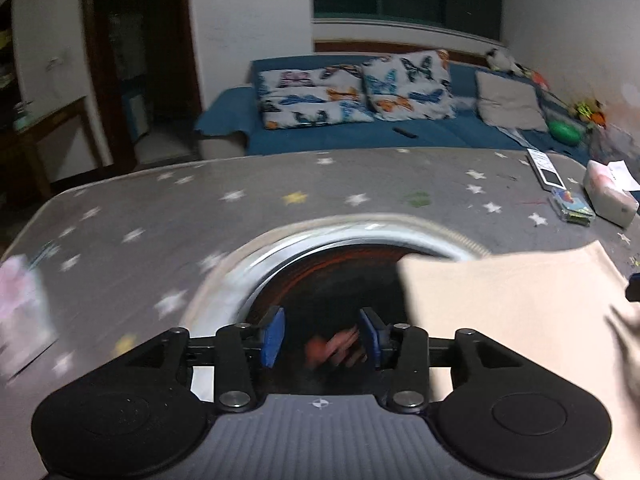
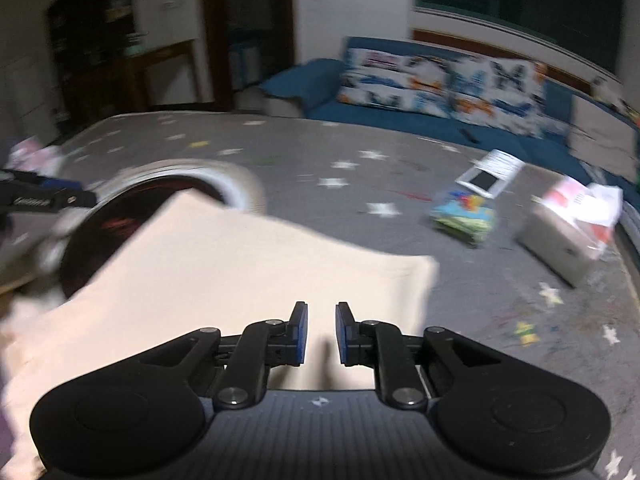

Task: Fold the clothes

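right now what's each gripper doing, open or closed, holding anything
Left gripper: jaws open, holding nothing, over the dark round basin.
Right gripper: jaws open with a small gap, holding nothing, above the beige garment.

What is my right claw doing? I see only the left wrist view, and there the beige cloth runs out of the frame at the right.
Observer: The right claw is open above the beige cloth, with nothing between its pads.
Operator: Where does the cloth end on that side?
Observer: Its far corner seems to rest on the grey star cover, apart from the colourful packet; the picture is blurred.
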The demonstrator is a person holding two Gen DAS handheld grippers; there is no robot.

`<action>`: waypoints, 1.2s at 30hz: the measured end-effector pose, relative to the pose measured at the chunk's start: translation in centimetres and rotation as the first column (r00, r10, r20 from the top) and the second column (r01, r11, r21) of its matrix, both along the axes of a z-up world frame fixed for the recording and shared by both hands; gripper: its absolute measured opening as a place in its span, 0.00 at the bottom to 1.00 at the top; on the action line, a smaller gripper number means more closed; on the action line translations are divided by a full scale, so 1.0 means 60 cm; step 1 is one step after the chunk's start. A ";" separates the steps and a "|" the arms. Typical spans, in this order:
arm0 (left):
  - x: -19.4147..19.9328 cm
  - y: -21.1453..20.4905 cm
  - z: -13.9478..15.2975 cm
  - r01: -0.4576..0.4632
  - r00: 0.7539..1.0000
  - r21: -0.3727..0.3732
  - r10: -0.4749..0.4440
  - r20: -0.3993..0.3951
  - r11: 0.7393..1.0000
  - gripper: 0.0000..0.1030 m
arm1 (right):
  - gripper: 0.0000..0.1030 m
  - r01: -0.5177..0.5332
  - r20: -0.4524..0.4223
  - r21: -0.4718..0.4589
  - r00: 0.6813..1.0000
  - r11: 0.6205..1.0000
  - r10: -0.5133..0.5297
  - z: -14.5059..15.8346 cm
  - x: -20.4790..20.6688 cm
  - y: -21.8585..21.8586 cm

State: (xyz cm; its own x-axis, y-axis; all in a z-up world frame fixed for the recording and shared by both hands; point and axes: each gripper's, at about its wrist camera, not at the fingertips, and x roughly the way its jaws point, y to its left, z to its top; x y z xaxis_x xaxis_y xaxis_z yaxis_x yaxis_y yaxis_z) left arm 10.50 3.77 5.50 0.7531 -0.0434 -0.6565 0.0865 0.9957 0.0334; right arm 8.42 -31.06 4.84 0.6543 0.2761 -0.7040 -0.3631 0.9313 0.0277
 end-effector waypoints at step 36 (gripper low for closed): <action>-0.239 0.162 -0.003 -0.301 0.950 -0.118 0.308 0.051 0.946 0.04 | 0.51 -0.385 -0.068 -0.051 0.922 0.921 0.382 -0.042 -0.203 0.191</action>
State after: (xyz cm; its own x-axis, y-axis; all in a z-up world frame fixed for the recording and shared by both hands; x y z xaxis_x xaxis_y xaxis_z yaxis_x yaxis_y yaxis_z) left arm -3.87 13.47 5.30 0.7839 0.1274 -0.6077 -0.2202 0.9722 -0.0802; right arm -3.74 -19.58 2.33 0.4661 0.4524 -0.7603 -0.6924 0.7215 0.0048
